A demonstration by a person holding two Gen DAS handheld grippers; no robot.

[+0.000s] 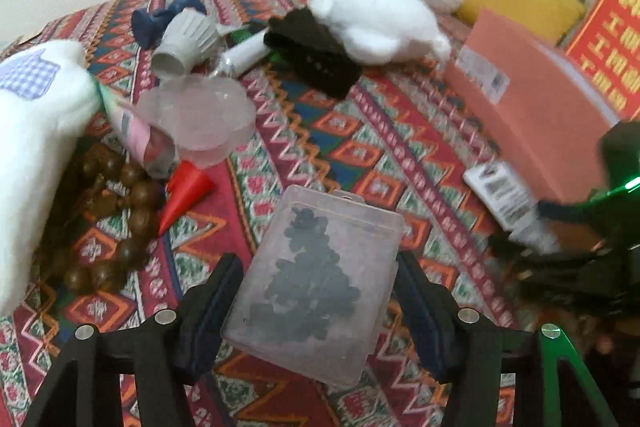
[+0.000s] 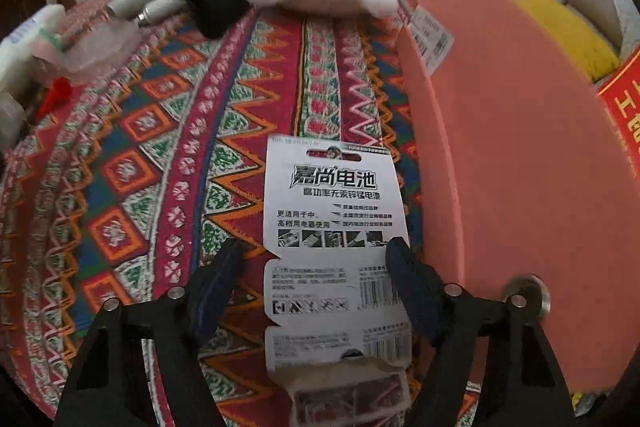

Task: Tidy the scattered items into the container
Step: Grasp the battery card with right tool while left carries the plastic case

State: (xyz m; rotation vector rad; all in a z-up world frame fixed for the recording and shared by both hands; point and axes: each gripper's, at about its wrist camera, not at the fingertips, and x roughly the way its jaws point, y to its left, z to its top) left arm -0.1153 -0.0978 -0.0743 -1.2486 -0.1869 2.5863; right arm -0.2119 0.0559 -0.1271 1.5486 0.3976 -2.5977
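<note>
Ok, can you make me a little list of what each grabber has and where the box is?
left gripper: open around a clear plastic case with dark bits inside
right gripper: open around a battery card
container: pink box, right of the card
surface: patterned cloth
still scattered: white plush, red cone, brown beads

right gripper (image 2: 316, 263) straddles battery card (image 2: 336, 227) – jaws apart
</note>
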